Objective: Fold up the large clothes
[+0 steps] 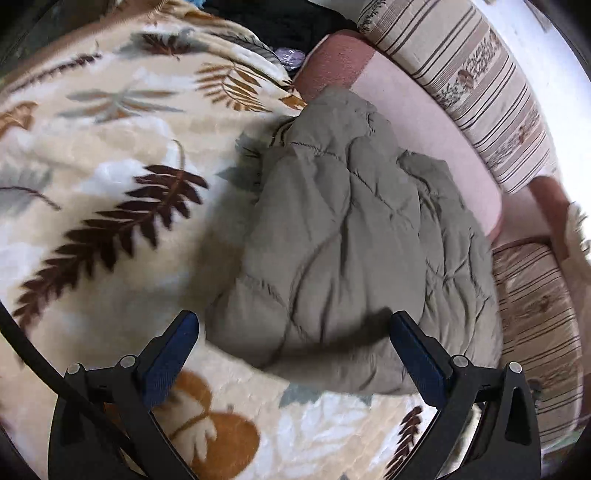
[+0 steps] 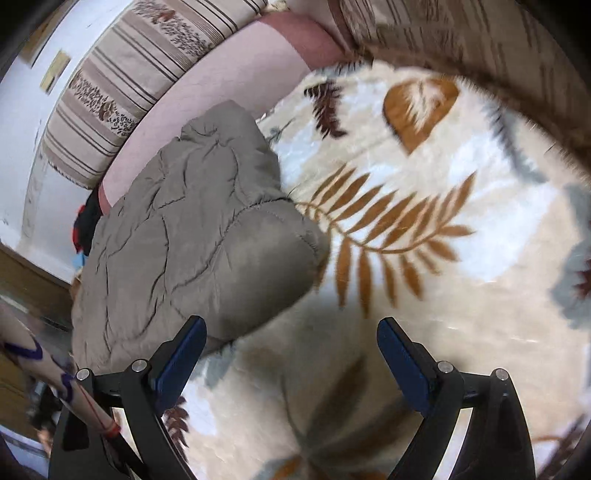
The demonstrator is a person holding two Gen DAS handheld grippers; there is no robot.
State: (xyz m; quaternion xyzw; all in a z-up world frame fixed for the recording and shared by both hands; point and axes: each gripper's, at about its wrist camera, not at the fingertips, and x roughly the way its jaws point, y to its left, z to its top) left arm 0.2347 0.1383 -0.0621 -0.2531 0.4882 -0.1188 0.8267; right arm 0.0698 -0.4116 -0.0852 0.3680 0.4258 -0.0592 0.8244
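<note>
A grey-green quilted puffer jacket (image 1: 347, 236) lies bunched in a thick folded bundle on a cream blanket with a fern-leaf print (image 1: 110, 192). My left gripper (image 1: 295, 328) is open and empty, just above the bundle's near edge. In the right wrist view the same jacket (image 2: 195, 243) lies at the left of the blanket (image 2: 424, 266). My right gripper (image 2: 291, 336) is open and empty, above the blanket, with its left finger (image 2: 184, 354) over the jacket's near corner.
A pink sofa seat (image 1: 424, 122) and striped patterned cushions (image 1: 472, 74) run behind the jacket. Another striped cushion (image 1: 535, 317) lies at the right. Dark clothes (image 1: 280, 22) are piled at the far end. A white wall (image 2: 22, 122) stands behind the sofa.
</note>
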